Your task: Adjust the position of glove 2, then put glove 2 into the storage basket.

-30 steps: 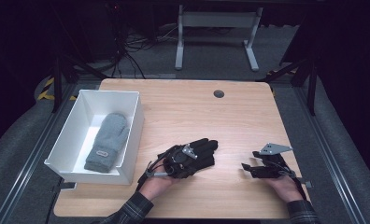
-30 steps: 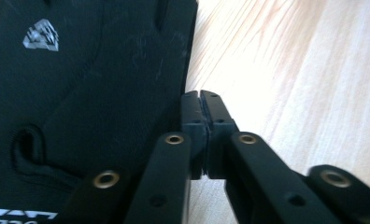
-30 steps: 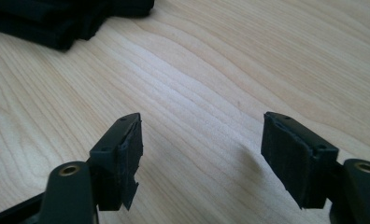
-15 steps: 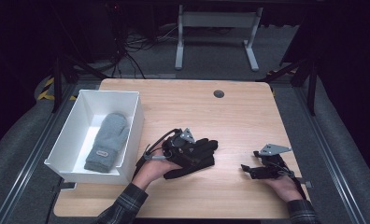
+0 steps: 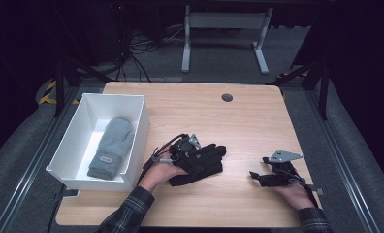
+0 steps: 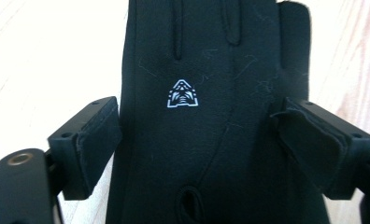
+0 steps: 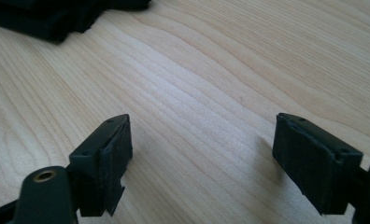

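Observation:
A black glove (image 5: 207, 159) with a small white logo lies flat on the wooden table (image 5: 204, 111), fingers pointing away to the right. My left gripper (image 5: 187, 148) sits over its cuff end. In the left gripper view the glove (image 6: 202, 149) runs between the jaws of that gripper (image 6: 197, 109). Those jaws have just been opening and now stand wide at the glove's edges without pinching it. My right gripper (image 5: 258, 175) rests low on the table to the right, open, with bare wood between the jaws of this gripper (image 7: 202, 126). A glove edge (image 7: 57, 14) shows far off.
A white bin (image 5: 137, 128) stands at the table's left edge with a grey mitten (image 5: 111, 145) lying in it. A dark cable hole (image 5: 227, 97) sits near the far edge. Floor rails and cables lie beyond the table.
My left gripper has let go of the black glove: its jaws went from shut to wide, and the hand shifted a little over the cuff. The right gripper has stayed in place.

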Demonstrator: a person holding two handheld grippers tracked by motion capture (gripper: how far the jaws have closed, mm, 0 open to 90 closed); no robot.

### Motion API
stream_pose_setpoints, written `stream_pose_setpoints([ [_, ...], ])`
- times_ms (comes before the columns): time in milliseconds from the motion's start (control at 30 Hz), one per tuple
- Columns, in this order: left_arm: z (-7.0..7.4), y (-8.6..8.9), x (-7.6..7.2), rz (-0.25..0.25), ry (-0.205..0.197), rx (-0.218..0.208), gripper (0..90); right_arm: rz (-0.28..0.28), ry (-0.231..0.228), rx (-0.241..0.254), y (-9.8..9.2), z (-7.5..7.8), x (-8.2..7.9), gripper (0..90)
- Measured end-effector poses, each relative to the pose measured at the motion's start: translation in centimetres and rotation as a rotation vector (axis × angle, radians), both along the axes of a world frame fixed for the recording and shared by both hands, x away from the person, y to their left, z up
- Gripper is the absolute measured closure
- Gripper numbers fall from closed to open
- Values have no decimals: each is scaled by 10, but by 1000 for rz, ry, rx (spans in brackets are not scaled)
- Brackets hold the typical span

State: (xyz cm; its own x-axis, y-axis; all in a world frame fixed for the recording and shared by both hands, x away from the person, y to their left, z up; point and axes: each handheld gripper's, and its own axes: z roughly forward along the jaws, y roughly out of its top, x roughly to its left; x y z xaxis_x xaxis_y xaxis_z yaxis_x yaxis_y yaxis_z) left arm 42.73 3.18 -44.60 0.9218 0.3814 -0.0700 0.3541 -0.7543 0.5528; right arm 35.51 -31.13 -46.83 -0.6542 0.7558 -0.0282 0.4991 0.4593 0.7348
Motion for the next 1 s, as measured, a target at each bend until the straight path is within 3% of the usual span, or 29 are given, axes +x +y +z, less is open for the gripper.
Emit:
stream_pose_setpoints([
  [267, -7, 3, 3, -22, 51, -26, 176, 12, -4, 3, 0, 0, -1, 216],
  [367, -7, 4, 1, -38, 51, -41, 229, 15, -6, 4, 0, -1, -1, 216],
  [433, -6, 5, 0, -58, 54, -43, 307, 19, -8, 7, 0, -1, -1, 215],
  [500, -5, 5, -2, -86, 72, -53, 424, 21, -8, 5, 0, -1, -1, 215],
  [633, -4, 5, -1, -104, 123, -72, 571, 21, -9, 5, 0, -1, -1, 216],
  [767, -3, 5, -2, -74, 164, -75, 650, 23, -8, 5, 1, -1, 0, 215],
  [1000, 10, 0, -9, -18, 151, -52, 667, 25, -7, 6, 0, -1, 0, 211],
])
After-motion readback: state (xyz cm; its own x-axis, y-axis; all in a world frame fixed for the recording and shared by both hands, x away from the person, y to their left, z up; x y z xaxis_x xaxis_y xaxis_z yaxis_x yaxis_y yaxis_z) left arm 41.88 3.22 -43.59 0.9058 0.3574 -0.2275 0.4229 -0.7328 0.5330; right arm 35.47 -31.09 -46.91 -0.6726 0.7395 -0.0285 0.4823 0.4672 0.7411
